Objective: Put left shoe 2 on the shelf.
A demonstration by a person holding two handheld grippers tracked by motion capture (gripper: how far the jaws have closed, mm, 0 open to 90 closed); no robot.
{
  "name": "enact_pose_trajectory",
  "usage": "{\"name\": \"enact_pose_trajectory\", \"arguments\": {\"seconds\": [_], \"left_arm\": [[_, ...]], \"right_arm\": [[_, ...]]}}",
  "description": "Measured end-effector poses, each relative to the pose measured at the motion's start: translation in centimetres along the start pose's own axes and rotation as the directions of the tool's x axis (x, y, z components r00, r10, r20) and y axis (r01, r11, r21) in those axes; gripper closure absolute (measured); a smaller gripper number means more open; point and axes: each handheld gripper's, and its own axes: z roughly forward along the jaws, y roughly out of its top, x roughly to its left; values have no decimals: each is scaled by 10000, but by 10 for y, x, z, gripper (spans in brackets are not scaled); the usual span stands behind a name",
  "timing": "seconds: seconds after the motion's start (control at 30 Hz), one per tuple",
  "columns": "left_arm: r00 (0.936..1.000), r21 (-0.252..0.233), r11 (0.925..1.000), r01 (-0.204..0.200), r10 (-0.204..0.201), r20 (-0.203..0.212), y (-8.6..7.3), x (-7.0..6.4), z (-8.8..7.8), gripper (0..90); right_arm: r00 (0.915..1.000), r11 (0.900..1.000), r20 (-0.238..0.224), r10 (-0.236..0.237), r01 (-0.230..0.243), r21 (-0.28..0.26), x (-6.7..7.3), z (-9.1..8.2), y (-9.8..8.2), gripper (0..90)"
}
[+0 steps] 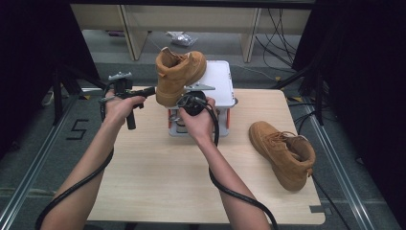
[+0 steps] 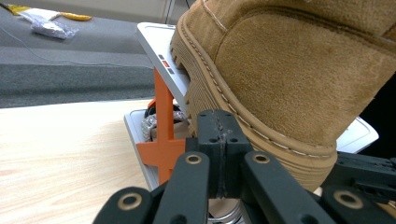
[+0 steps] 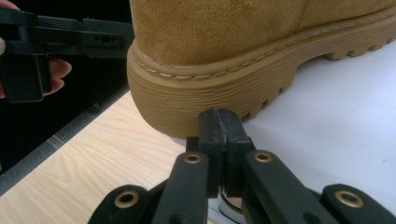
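- The tan boot (image 1: 178,75) stands tilted on the slanted white plate (image 1: 221,79) of an orange stand (image 2: 163,135), heel end low.
- The left gripper (image 1: 149,91), clenched and empty, sits beside the heel.
- The right gripper (image 1: 191,98), clenched and empty, sits just below the sole.
- A second boot (image 1: 283,153) lies on the table (image 1: 153,177).

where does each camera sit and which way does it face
High view: above the person's side, facing forward and down on the table; both forearms, left gripper and right gripper show.
Left gripper view: rides that gripper, looking along its shut jaws at the boot on the white stand.
Right gripper view: rides that gripper, shut jaws below the boot's heel sole; fingers at left.
Shared: all three show the boot on the stand.
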Motion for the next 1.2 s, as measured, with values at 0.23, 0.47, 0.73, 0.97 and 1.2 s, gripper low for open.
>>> {"name": "enact_pose_trajectory", "arguments": {"seconds": [0.23, 0.47, 0.73, 0.97, 1.2], "left_arm": [[10000, 18, 10000, 49, -49, 42, 0, -1, -1, 898], [10000, 127, 9999, 42, -43, 83, 0, -7, 2, 898], [9991, 210, 9997, -141, 132, 409, -2, -19, 9, 898], [9977, 334, 9992, -231, 208, 651, -5, -32, 17, 898], [9974, 334, 9990, -300, 277, 666, -5, -35, 20, 897]], "right_arm": [[10000, 10000, 51, -35, 35, 31, 1, 0, 3, 900], [9996, 10000, 281, -59, 58, 34, -3, -2, 4, 900], [9979, 10000, 645, -60, 59, 18, -14, -7, 4, 900], [9935, 10000, 1136, 35, -44, 82, -26, -11, 4, 900], [9916, 10000, 1289, -66, 61, 46, -32, -12, 5, 900]]}}
